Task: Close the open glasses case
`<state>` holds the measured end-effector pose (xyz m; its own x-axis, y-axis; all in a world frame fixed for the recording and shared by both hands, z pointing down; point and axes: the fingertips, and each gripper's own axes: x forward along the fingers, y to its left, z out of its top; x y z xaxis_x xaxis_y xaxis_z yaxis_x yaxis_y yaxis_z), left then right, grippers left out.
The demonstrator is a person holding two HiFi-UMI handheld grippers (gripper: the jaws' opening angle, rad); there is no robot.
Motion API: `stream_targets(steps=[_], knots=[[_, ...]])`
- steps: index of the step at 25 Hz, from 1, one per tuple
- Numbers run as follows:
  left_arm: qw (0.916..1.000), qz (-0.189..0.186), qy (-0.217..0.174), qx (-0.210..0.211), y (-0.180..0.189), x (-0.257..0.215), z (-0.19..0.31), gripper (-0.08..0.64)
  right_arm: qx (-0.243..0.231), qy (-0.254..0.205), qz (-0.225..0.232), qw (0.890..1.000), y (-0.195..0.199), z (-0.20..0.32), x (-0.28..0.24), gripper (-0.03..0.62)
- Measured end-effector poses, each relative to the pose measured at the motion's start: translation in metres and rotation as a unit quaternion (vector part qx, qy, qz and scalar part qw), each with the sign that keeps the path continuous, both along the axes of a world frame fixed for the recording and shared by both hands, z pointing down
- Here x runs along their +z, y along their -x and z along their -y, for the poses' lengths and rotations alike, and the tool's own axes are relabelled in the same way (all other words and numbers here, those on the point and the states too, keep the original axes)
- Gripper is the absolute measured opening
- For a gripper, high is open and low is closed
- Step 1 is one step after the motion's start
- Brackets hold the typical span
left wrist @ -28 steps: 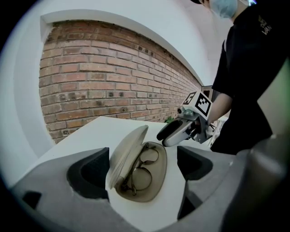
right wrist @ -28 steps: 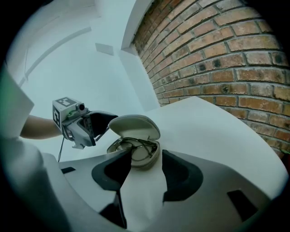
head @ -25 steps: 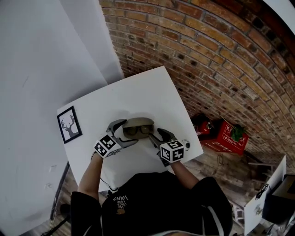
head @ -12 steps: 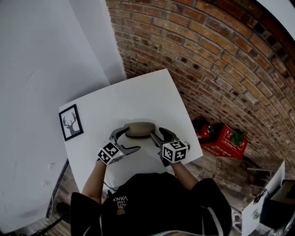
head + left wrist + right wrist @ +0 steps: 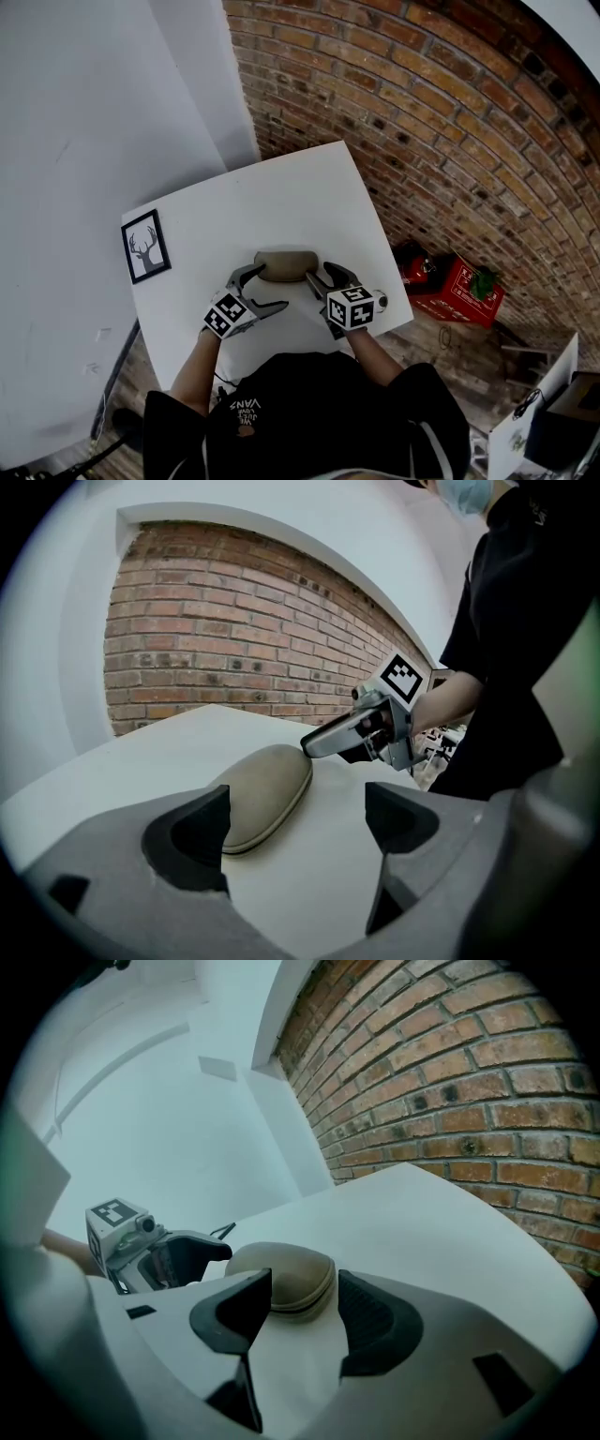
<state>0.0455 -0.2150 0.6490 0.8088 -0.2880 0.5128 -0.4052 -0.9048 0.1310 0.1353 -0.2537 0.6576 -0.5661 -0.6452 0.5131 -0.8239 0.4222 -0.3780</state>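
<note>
Against a brick wall (image 5: 450, 122), the white table (image 5: 281, 197) carries a glasses case (image 5: 286, 265) whose lid, raised a second ago, now lies shut: your task looks finished. Your left gripper (image 5: 261, 288) and right gripper (image 5: 323, 277) flank the case's ends, jaws released, grasping nothing. A framed deer picture (image 5: 147, 247) stands well left of the case, obstructing nothing.

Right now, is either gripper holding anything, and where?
Left gripper: nothing, jaws open. Right gripper: jaws flank one end of the glasses case; whether they grip it cannot be told.
</note>
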Motion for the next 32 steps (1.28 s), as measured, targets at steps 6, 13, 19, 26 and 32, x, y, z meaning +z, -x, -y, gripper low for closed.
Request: stream_targets(steps=[6,13,19,26,32], knots=[[1.0000,0.004,-0.001,-0.006,0.000,0.003,0.000,0.447,0.000,0.002,-0.026,1.000,-0.004,0.001,0.009,0.238],[0.9997,0.009,-0.001,-0.022,0.000,0.005,0.003,0.433,-0.007,-0.011,-0.062,0.998,-0.007,0.004,0.011,0.292],[0.9996,0.013,-0.001,-0.024,0.000,0.006,0.002,0.430,0.002,-0.003,-0.061,0.998,-0.007,0.003,0.011,0.291],[0.9995,0.023,0.008,-0.018,-0.001,0.005,0.001,0.433,0.022,0.000,-0.071,0.997,-0.008,0.002,0.008,0.274],[0.9992,-0.004,0.020,-0.033,0.008,-0.003,-0.005,0.439,0.042,-0.004,-0.074,0.996,-0.003,-0.002,-0.004,0.242]])
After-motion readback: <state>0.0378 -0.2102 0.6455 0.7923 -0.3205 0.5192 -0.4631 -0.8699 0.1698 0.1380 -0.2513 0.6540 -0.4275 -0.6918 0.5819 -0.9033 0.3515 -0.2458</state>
